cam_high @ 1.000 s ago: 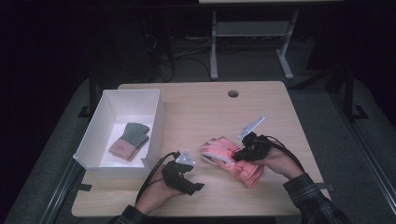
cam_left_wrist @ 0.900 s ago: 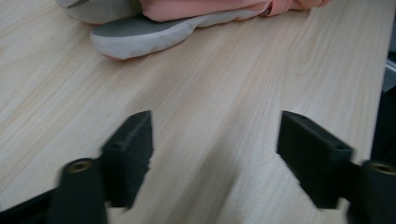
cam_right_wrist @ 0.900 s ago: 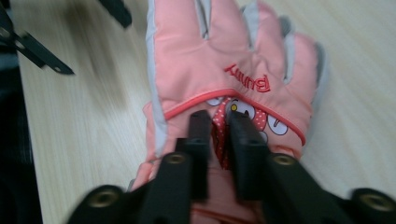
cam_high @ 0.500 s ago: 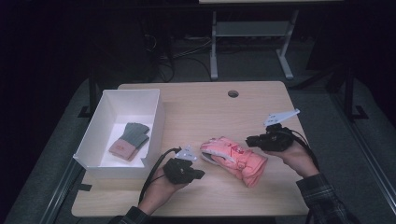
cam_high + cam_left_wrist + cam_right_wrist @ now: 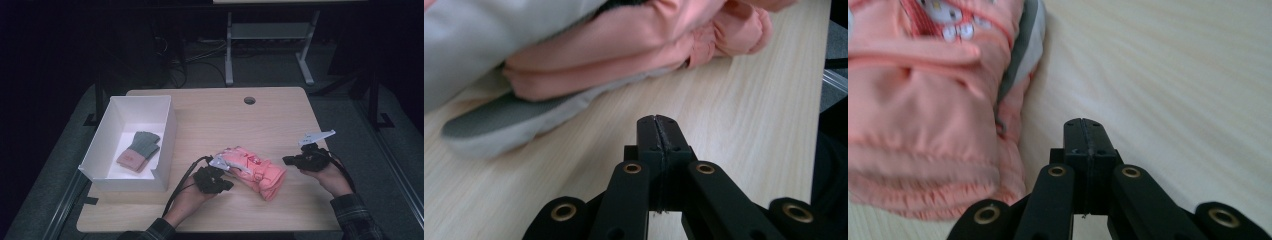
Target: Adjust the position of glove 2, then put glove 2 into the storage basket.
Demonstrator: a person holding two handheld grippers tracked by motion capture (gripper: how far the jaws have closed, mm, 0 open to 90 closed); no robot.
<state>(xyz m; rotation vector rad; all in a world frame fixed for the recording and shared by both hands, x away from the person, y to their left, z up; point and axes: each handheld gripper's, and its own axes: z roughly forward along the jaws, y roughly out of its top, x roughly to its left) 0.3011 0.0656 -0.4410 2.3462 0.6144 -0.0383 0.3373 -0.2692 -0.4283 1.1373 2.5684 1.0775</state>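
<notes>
Glove [image 5: 255,170], pink and padded, judged soft and light, best pinched at its cuff; left hand-held gripper [image 5: 658,125] and right hand-held gripper [image 5: 1085,129] are seen pressed together, empty.

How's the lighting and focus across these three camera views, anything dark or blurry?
High view: dim, floor around the table nearly black. Left gripper view: bright, the pink glove soft and blurred up close. Right gripper view: evenly lit, glove slightly soft, the closed jaws sharper.
</notes>
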